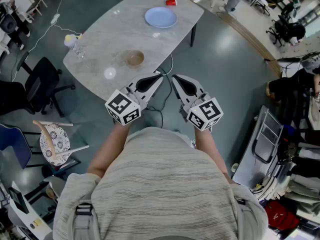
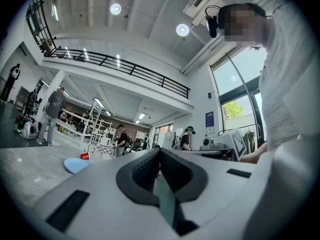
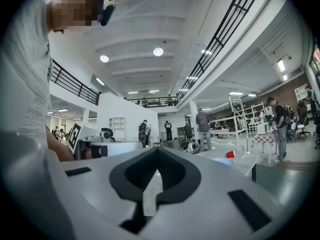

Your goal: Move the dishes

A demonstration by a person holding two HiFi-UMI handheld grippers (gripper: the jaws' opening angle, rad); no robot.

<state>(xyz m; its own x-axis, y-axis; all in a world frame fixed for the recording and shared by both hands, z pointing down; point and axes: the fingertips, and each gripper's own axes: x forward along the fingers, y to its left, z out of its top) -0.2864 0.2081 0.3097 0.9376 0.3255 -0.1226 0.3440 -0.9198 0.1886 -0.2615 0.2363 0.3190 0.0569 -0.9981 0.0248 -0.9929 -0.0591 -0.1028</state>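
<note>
A light-blue plate (image 1: 161, 17) lies at the far end of the marble table (image 1: 115, 29), with a red cup (image 1: 171, 2) just beyond it. A brown bowl (image 1: 134, 58) sits nearer me, and a small clear glass (image 1: 110, 73) stands by the table's near edge. My left gripper (image 1: 159, 75) and right gripper (image 1: 174, 77) are held side by side in front of my chest, short of the table's near corner, both shut and empty. The blue plate (image 2: 76, 165) and red cup (image 2: 84, 156) show low at left in the left gripper view. The red cup (image 3: 230, 154) shows at right in the right gripper view.
A plastic bottle (image 1: 75, 45) stands at the table's left edge. Black office chairs (image 1: 35, 86) and a white stool (image 1: 55, 143) stand to my left. A folded grey chair (image 1: 260, 149) and bags lie to my right. Several people stand in the hall beyond.
</note>
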